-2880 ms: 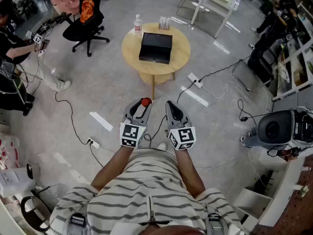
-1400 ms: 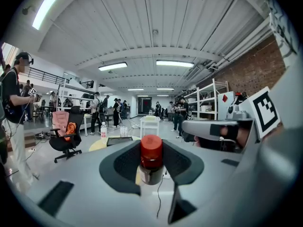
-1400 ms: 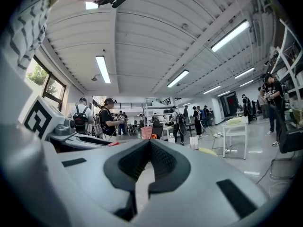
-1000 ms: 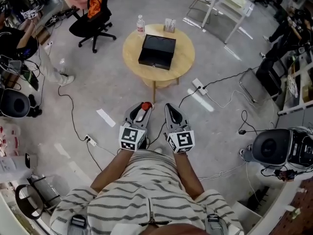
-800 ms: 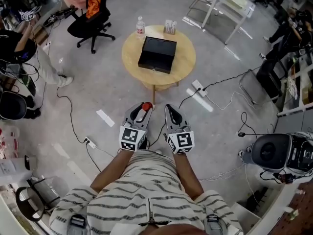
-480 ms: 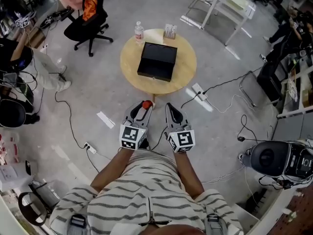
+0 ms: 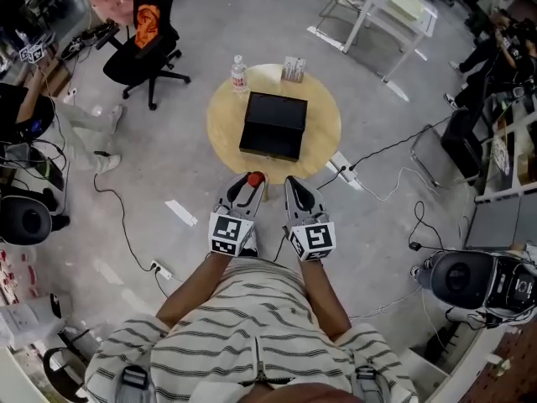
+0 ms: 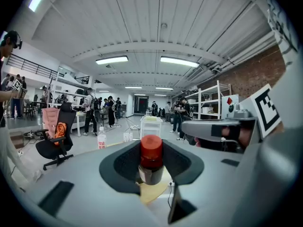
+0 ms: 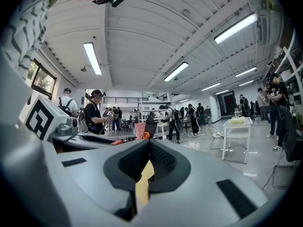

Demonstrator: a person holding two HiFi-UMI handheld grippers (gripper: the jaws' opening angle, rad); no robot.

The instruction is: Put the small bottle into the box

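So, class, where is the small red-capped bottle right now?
The small bottle sits between the jaws of the left gripper, mid head view, just short of the round table bearing the black box.

You're holding the small bottle point(image 7: 253, 178) in your left gripper point(image 7: 244, 192), the right gripper point(image 7: 295, 188) just beside it; ahead of both, the black box point(image 7: 273, 124) is sitting on the round tabletop point(image 7: 324, 129).

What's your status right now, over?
Left gripper shut on small bottle. Right gripper shut, empty. Box on table ahead, lid looks down.
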